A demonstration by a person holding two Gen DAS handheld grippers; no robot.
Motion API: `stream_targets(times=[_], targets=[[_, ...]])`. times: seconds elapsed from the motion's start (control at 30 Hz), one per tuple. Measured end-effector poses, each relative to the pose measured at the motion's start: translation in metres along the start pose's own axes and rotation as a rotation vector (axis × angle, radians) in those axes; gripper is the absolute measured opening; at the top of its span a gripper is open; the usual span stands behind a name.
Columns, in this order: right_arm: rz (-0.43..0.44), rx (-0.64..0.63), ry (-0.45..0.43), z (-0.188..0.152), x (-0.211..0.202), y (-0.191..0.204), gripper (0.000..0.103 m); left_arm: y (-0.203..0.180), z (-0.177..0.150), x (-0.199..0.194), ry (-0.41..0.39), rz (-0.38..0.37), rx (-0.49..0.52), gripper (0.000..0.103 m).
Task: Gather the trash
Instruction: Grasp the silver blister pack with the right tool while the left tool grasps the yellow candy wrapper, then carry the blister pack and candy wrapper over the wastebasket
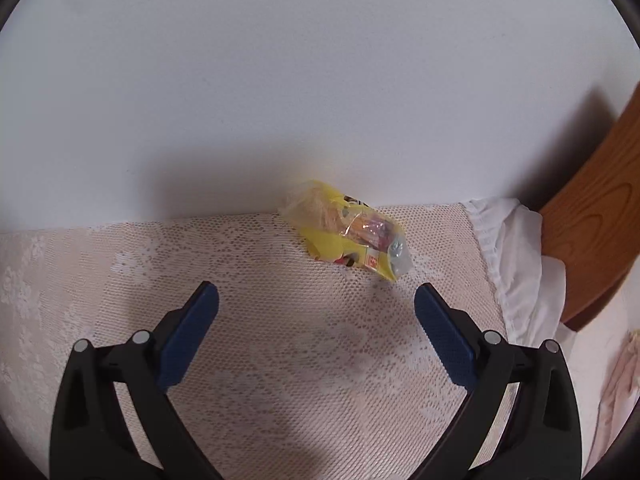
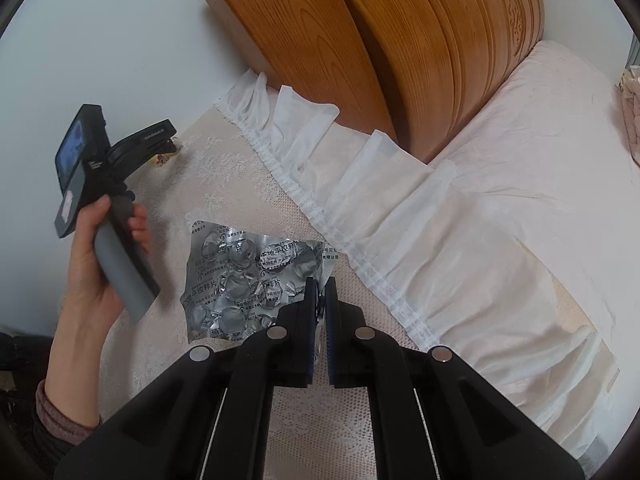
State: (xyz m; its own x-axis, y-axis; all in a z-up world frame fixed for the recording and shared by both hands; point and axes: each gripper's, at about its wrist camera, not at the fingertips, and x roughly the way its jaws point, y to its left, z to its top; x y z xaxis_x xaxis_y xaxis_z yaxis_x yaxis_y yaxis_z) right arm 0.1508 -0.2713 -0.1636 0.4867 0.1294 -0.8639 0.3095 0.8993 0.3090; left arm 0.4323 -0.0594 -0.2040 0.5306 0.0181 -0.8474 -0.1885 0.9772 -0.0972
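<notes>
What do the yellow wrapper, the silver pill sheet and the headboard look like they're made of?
Wrapper: thin glossy plastic film, partly see-through, crinkled. Pill sheet: likely aluminium foil, shiny silver, printed, with torn blisters. Headboard: wood or wood veneer, varnished, with visible grain.

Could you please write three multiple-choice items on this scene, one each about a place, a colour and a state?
1. Where does the yellow wrapper lie?
A. On the lace cloth, by the white wall
B. On the wooden headboard
C. Between the left gripper's pads

2. What colour is the blister pack?
A. Red
B. Silver
C. Green

3. How does the right gripper stand?
A. Wide open over the pack
B. Shut on the blister pack
C. Shut on nothing

Answers:
1 A: it rests at the cloth's far edge, ahead of the open left gripper.
2 B: it is crumpled silver foil with dark print.
3 B: its pads pinch the foil's edge.
</notes>
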Motion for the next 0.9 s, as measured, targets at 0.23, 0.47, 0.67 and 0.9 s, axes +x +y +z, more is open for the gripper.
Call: stream_targets(times=[0.23, 0.47, 0.67, 0.9], targets=[[0.011, -0.001, 0.015, -0.008, -0.004, -0.002, 0.005, -0.012, 0.014, 0.015, -0.023, 0.043, -0.013, 0.092], [0.019, -0.029, 0.015, -0.006, -0.004, 0.010, 0.005, -0.013, 0.023, 0.019, -0.031, 0.066, 0.005, 0.051], [0.011, -0.041, 0.014, -0.004, 0.002, 0.015, 0.005, -0.006, 0.021, 0.013, -0.020, 0.041, 0.003, 0.030], [0.017, -0.063, 0.012, -0.010, 0.000, 0.026, 0.005, 0.017, 0.009, -0.034, -0.069, 0.035, 0.084, 0.029]])
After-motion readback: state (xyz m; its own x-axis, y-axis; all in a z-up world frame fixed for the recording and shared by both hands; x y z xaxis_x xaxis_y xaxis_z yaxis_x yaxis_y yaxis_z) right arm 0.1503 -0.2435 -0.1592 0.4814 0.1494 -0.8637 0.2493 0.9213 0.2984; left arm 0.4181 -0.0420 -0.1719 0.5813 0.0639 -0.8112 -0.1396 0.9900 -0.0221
